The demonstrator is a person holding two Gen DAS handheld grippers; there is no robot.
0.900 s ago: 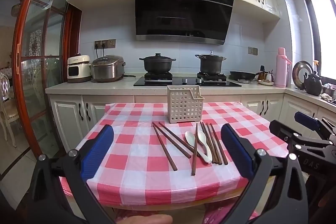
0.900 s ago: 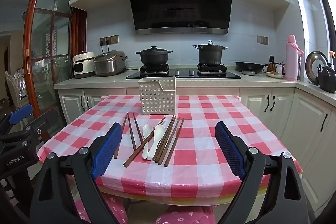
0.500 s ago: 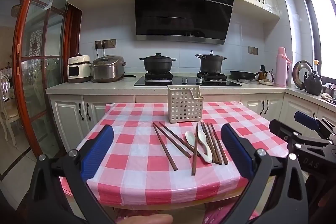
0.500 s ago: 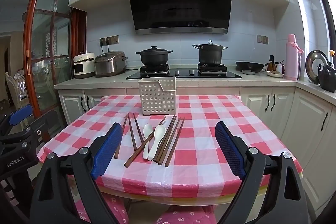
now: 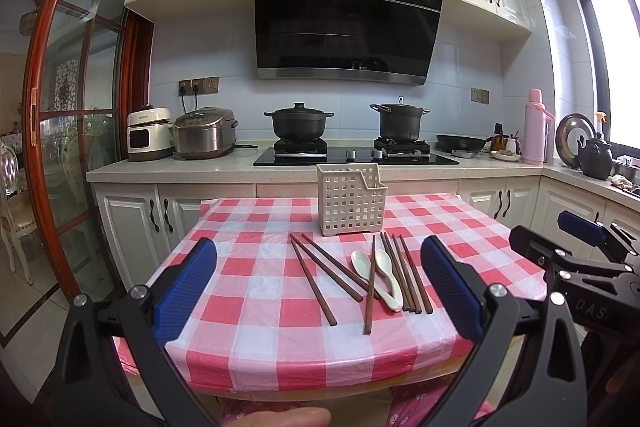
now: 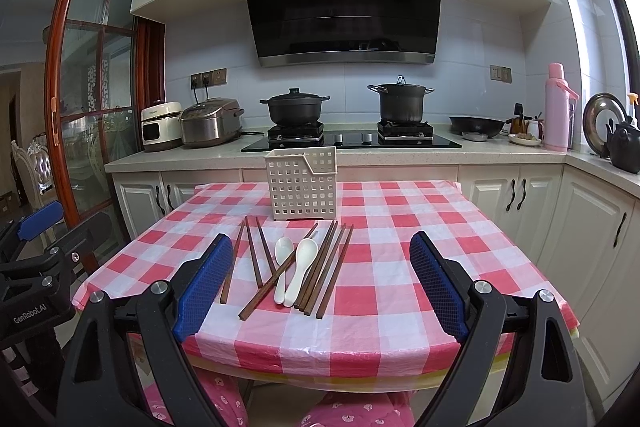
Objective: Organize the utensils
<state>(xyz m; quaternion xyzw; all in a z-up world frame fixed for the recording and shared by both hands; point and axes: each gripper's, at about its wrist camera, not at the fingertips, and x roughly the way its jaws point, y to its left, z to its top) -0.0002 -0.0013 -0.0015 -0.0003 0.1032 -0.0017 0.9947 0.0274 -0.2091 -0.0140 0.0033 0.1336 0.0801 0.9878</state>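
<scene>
Lying loose on the red-and-white checked tablecloth are dark wooden chopsticks and two white ceramic spoons, all just in front of a cream perforated utensil caddy that stands upright toward the far side of the table. The chopsticks run mainly near-to-far; four lie close together on the right of the spoons, three sit apart on the left, and one long stick crosses diagonally over the spoon handles. Both spoons have bowls toward the caddy and handles toward the near edge.

The left gripper is held at the near table edge with jaws spread wide, nothing between the blue pads. The right gripper is likewise spread wide and empty, short of the utensils.

The left wrist view alone shows a fingertip at the bottom edge and the right gripper's body at far right. The right wrist view alone shows the left gripper's body at far left and pink floral chair cushions beneath the table. Behind, both views show two black pots on a hob and a pink flask on the counter.
</scene>
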